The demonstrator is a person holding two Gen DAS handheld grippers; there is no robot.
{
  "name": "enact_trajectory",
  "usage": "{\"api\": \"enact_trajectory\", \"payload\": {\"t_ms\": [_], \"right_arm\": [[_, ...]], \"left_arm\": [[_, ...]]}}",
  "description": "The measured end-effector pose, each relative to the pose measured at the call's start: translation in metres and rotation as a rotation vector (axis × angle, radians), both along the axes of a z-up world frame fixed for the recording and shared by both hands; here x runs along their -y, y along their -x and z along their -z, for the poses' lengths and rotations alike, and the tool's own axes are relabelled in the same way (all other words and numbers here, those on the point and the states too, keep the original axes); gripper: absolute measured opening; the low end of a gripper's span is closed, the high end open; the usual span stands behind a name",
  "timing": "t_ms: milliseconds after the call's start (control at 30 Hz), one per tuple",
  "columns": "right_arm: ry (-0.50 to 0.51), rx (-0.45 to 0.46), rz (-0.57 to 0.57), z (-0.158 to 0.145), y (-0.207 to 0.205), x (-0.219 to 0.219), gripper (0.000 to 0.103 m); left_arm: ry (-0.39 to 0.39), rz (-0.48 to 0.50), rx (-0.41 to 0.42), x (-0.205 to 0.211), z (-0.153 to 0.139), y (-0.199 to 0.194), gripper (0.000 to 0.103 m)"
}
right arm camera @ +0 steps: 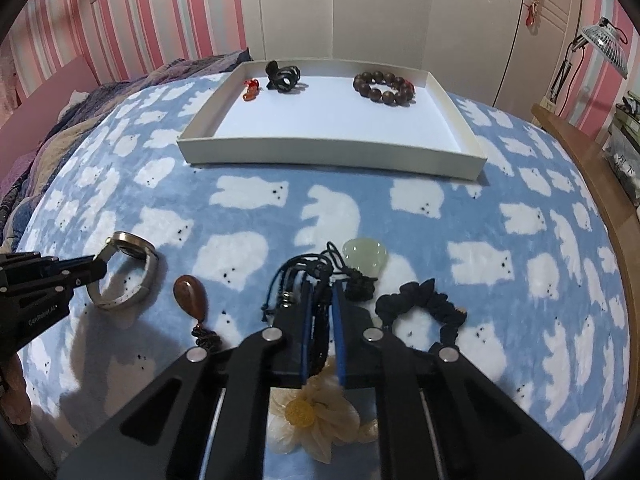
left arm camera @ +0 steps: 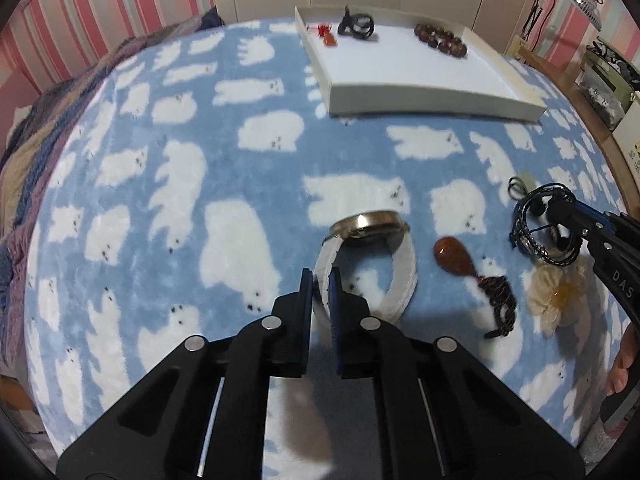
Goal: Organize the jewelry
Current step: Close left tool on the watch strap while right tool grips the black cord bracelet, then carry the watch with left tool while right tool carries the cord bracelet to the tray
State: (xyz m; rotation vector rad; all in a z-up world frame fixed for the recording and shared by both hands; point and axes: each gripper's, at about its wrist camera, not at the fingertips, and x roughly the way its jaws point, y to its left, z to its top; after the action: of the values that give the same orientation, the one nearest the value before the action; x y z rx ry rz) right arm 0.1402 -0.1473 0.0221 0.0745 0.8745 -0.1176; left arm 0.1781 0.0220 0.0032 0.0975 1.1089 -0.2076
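The white strap of the watch (left arm camera: pixel 370 258) is pinched between the narrow jaws of the left claw (left arm camera: pixel 322 280), with the round metal face just ahead of the claw tips, on the blue bed blanket (left arm camera: pixel 224 152). The watch face is judged to be hard and heavier than the strap, so it may swing down; the bendy strap is the best place to be held. A bunch of dark cord bracelets (right arm camera: pixel 304 280) is squeezed by the right claw (right arm camera: pixel 322 292), whose jaws are nearly closed. The cords are thought to be light and floppy, so loose loops may be dropped. The white tray (right arm camera: pixel 332 156) lies well ahead of both claws, with brown beads (right arm camera: pixel 384 86) already inside.
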Motion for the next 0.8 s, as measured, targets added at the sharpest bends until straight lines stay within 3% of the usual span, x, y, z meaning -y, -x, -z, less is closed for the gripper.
{"api": "enact_trajectory", "payload": {"t_ms": [500, 800], "right_arm": [[0.030, 0.108, -0.052, -0.056, -0.033, 0.025, 0.009], [0.079, 0.149, -0.013, -0.081, -0.102, 0.055, 0.009]], "left_arm": [[0.025, 0.016, 0.065, 0.029, -0.056, -0.030, 0.006], [0.050, -0.009, 0.105, 0.059, -0.078, -0.104, 0.007]]}}
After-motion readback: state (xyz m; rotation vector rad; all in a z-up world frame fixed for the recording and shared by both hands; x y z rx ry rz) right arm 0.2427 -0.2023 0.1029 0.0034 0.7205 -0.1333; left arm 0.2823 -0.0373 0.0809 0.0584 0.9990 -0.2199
